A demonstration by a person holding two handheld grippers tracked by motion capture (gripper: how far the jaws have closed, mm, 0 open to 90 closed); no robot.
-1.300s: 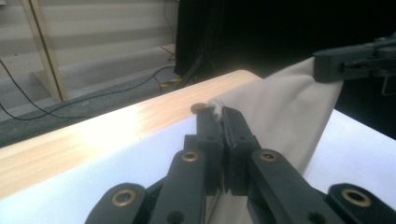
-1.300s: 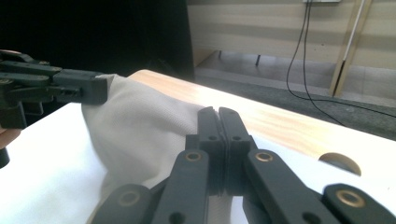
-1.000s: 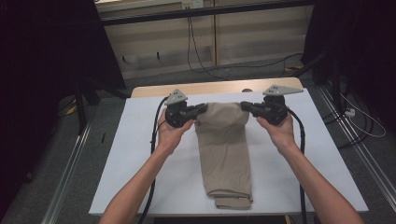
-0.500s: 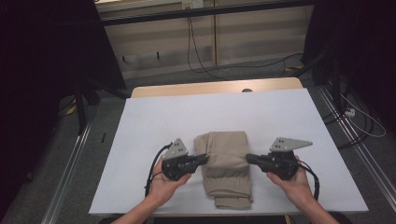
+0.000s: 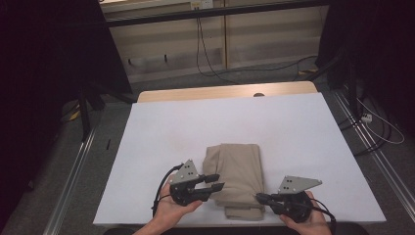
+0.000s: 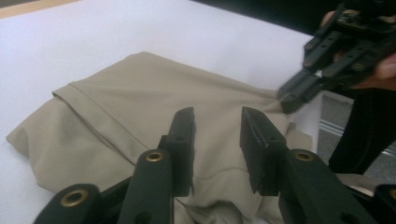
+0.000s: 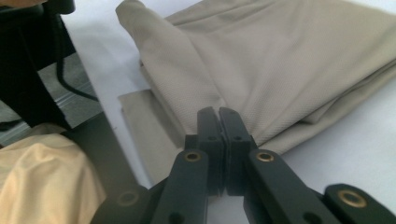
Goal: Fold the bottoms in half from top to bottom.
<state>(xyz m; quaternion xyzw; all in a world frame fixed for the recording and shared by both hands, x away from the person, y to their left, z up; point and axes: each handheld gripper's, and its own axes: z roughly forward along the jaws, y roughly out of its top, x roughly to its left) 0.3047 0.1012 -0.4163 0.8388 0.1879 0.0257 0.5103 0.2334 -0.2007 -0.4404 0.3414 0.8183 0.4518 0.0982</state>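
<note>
While the left gripper [image 5: 214, 182] hangs with jaws parted over the folded trousers [image 5: 237, 177], the right gripper [image 7: 218, 122], jaws closed at the fabric's edge, should let go low so the fold lies flat.

White table [image 5: 293, 127], wood far edge; grey floor [image 5: 274, 73], cables [image 5: 208, 54]; dark curtains [image 5: 49, 49] both sides.
</note>
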